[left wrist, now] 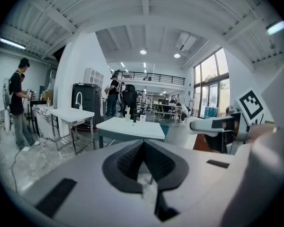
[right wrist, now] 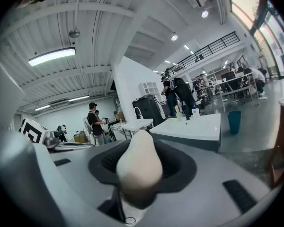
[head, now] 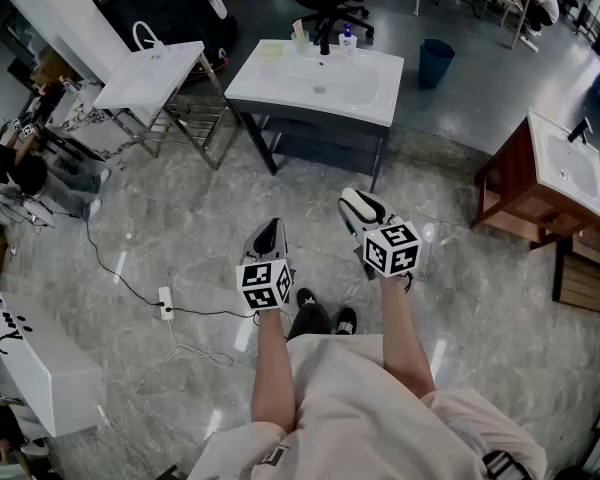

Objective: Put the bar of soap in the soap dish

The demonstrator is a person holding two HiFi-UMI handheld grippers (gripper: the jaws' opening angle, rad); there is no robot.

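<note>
Right gripper view: what sits between the jaws?
– The bar of soap [right wrist: 138,169], clamped by the right gripper [head: 360,206].
– And the left gripper [left wrist: 143,148]?
– Jaws pressed together, nothing in them. Both hang over the floor [head: 180,218], well short of the washstand [head: 280,90] and its front edge.

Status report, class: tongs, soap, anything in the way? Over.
Left tongs shut, empty. Right tongs shut on bar of soap. Sink ahead, not yet reached; path open.

small items [head: 300,31] behind the sink [head: 265,76] basin cannot be identified.
</note>
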